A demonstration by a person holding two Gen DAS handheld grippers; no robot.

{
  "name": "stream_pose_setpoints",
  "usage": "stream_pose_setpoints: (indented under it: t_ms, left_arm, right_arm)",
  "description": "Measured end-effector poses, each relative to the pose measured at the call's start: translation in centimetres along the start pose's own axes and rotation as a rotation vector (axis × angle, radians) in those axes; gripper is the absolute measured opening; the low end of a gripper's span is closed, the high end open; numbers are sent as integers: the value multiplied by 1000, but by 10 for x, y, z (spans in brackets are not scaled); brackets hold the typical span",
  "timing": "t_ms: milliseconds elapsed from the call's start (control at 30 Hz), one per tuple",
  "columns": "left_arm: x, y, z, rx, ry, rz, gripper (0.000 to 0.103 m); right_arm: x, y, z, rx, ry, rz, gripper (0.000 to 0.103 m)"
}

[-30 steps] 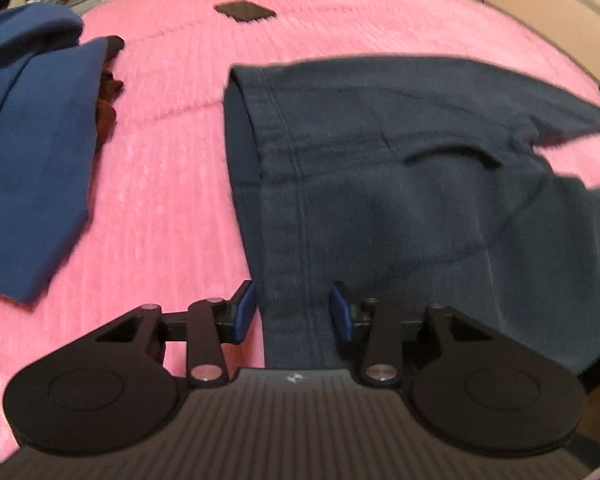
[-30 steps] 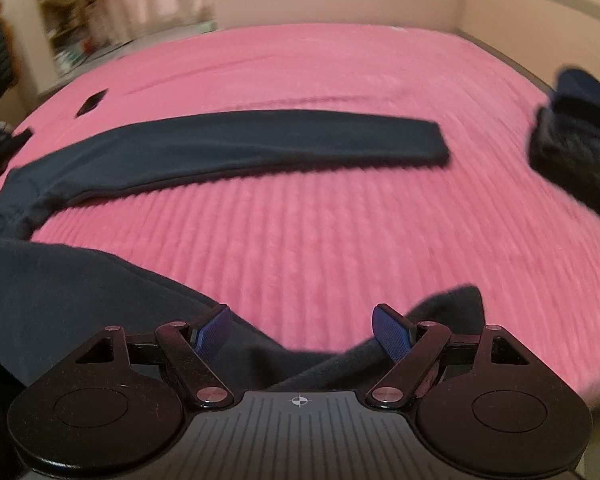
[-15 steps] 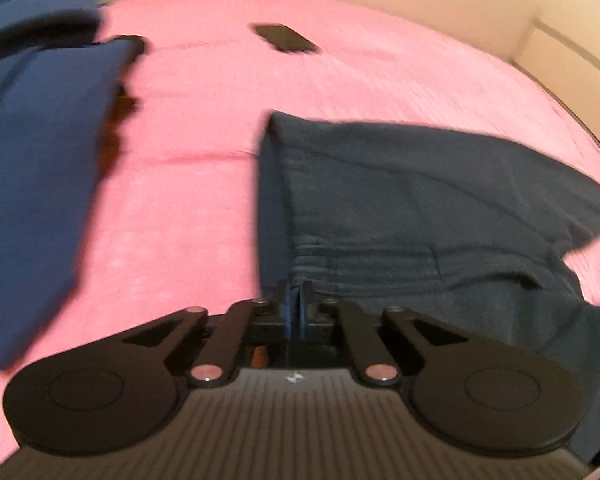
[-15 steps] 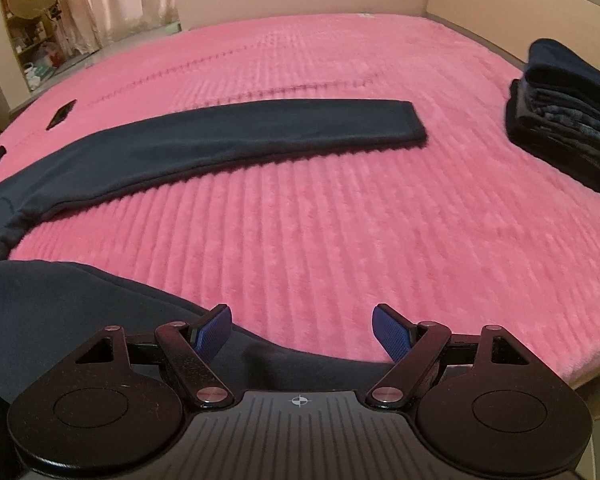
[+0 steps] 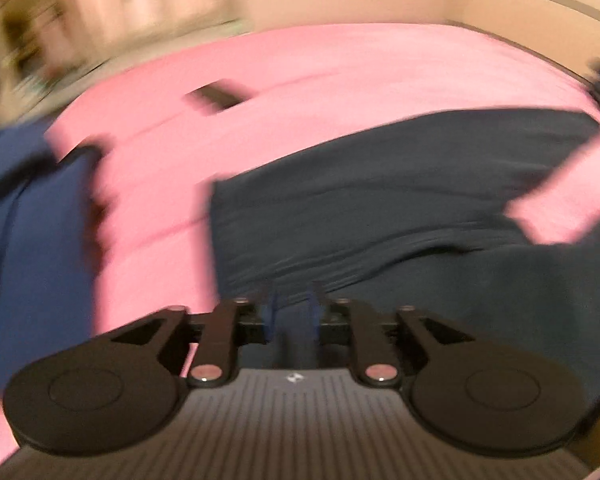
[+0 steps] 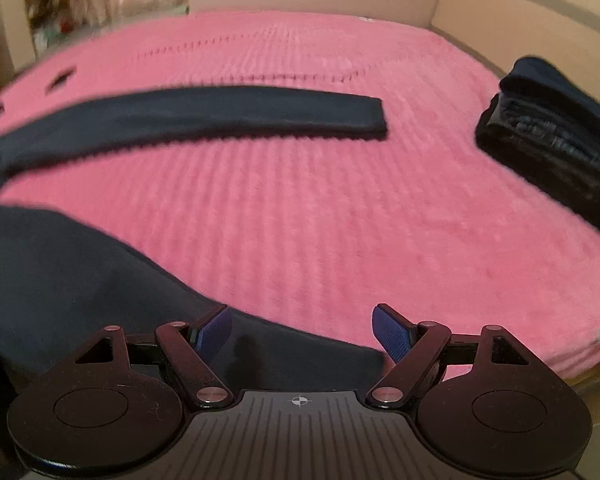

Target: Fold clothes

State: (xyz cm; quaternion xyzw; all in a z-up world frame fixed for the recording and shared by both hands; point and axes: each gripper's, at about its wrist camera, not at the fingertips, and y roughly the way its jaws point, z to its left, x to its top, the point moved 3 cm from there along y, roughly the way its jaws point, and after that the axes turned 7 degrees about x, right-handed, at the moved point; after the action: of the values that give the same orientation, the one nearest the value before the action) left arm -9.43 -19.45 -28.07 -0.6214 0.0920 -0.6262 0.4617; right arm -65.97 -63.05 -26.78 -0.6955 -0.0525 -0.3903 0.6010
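1. Pointing forward and slightly down over the near edge of the bed, the left gripper (image 5: 291,312) has its blue fingers (image 5: 267,314) drawn in to a narrow gap, with dark fabric between them; the picture is smeared by motion, so I cannot tell whether the pads actually pinch the cloth.
2. Lying straight ahead of that gripper is the dark navy garment (image 5: 380,208), its left edge running away from the fingers and a stitched seam crossing near them.
3. Spreading over the pink bedspread (image 5: 300,80), the garment splits on the right into two parts with a patch of pink showing between.
4. To the left, apart from it, lies a brighter blue garment (image 5: 24,240); farther back sits a small dark flat thing (image 5: 216,98), too blurred to name.
5. The right gripper (image 6: 302,330) is held low and level at the bed's near edge, its blue fingers (image 6: 392,334) spread wide and gripping nothing.
6. Part of the navy garment (image 6: 80,272) lies under and to the left of the left finger, the cloth's edge curving across the gap.
7. Farther off, its long sleeve or leg (image 6: 220,114) stretches flat across the bedspread (image 6: 340,220), the cuff end to the right.
8. At the right edge rests a stack of folded dark clothes (image 6: 552,140), well apart from the cuff.
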Motion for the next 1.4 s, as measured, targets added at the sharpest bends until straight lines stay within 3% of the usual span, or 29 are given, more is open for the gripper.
stream_pose_setpoints:
  t_ms: [167, 300, 400, 433, 467, 500, 533, 600, 700, 767, 900, 1033, 1200, 1400]
  left_arm:
    - [45, 8, -95, -217, 219, -59, 34]
    - [73, 34, -158, -339, 336, -28, 34]
    - [80, 53, -188, -397, 393, 13, 34]
    - [82, 58, -194, -413, 403, 26, 34]
    - [84, 60, -197, -424, 406, 36, 35]
    - [84, 62, -199, -432, 402, 45, 35]
    - [84, 63, -199, -449, 393, 59, 35]
    - [81, 64, -200, -516, 372, 100, 35]
    - [75, 70, -208, -592, 365, 150, 35]
    - [75, 74, -212, -603, 357, 156, 35]
    - [79, 77, -216, -626, 329, 141, 35]
    - [85, 78, -203, -580, 318, 111, 35]
    - [92, 73, -163, -508, 229, 80, 35]
    - [79, 76, -148, -448, 196, 89, 35]
  right_arm:
    - [-24, -7, -22, 11, -16, 13, 80]
    - [-24, -7, -56, 68, 130, -47, 80]
    - [-21, 7, -74, 151, 191, -35, 80]
    - [-21, 13, -76, 174, 195, -24, 70]
    - [-20, 19, -77, 201, 194, -6, 49]
    - [-21, 24, -77, 217, 190, 10, 42]
    - [-22, 28, -77, 230, 186, 24, 38]
    - [-22, 27, -79, 233, 198, 16, 22]
    - [-19, 21, -82, 220, 191, 7, 18]
    - [-8, 9, -83, 150, 155, -50, 17]
    - [26, -19, -92, 79, 198, -218, 16]
    - [41, 8, -80, 22, 102, -122, 16]
    - [54, 8, -93, -18, 147, -201, 16]
    - [53, 46, -102, -44, 165, -92, 17]
